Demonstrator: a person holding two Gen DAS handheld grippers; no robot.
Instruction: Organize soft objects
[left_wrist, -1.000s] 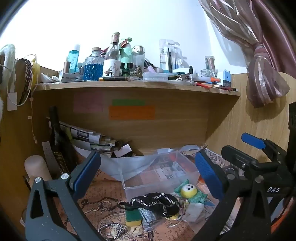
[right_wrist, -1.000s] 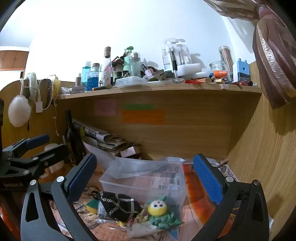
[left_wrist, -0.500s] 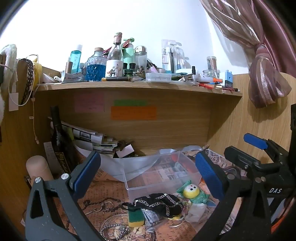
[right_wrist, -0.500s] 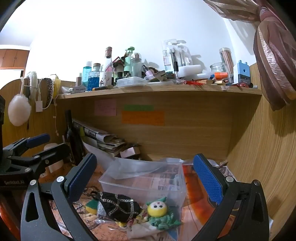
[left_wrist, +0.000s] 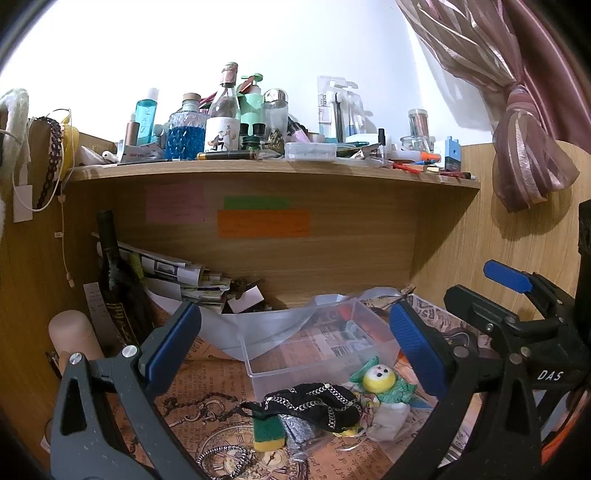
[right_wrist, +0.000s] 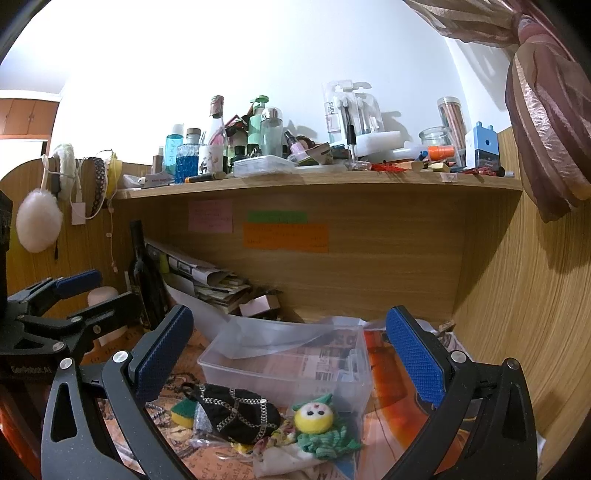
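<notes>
Soft toys: the doll (right_wrist: 317, 424) and black pouch (right_wrist: 236, 413) lie against the clear box's (right_wrist: 295, 373) near wall, pouch lengthwise along it. Right hand-held gripper (right_wrist: 291, 354), spread wide and empty, sits nearer than left hand-held gripper (left_wrist: 295, 343), equally spread.

Open top on clear bin (right_wrist: 284, 365), unobstructed from above. Front approach blocked by black pouch (right_wrist: 236, 413), sponge (right_wrist: 181, 411) and doll (right_wrist: 317, 421). Overhead clearance capped by shelf (right_wrist: 317, 182). Left flank crowded by dark bottle (right_wrist: 142, 273) and paper stack (right_wrist: 207, 277).
</notes>
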